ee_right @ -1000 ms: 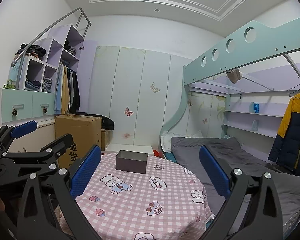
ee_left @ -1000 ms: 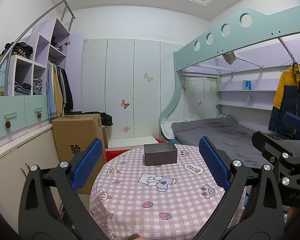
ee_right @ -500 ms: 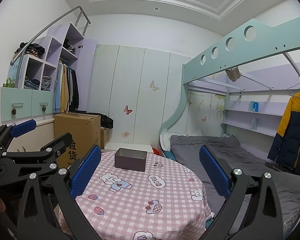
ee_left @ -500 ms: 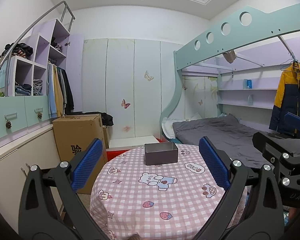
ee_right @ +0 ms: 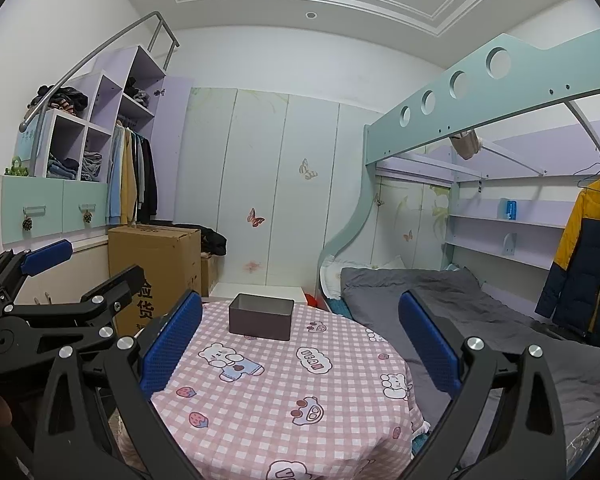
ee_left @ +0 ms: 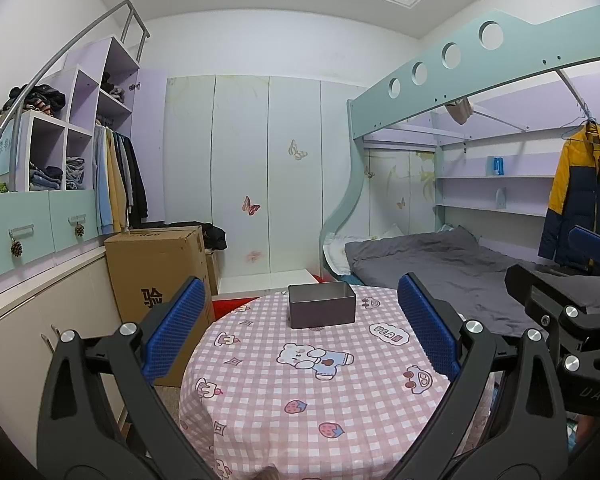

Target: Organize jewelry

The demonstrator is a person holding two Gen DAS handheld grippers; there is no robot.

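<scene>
A dark grey open metal box (ee_left: 321,310) stands at the far side of a round table with a pink checked cloth (ee_left: 308,392); it also shows in the right wrist view (ee_right: 261,316). My left gripper (ee_left: 300,332) is open and empty, held above the table's near side. My right gripper (ee_right: 300,340) is open and empty, to the right of the left one. Each gripper shows at the edge of the other's view. No jewelry is visible.
A cardboard box (ee_left: 156,276) stands on the floor left of the table, beside low cabinets (ee_left: 32,332). A bunk bed with grey bedding (ee_left: 440,264) is on the right. A yellow and navy jacket (ee_left: 580,192) hangs at the far right.
Both views have risen and drawn back slightly, so the table and box sit a little lower and farther. Both grippers stay open.
</scene>
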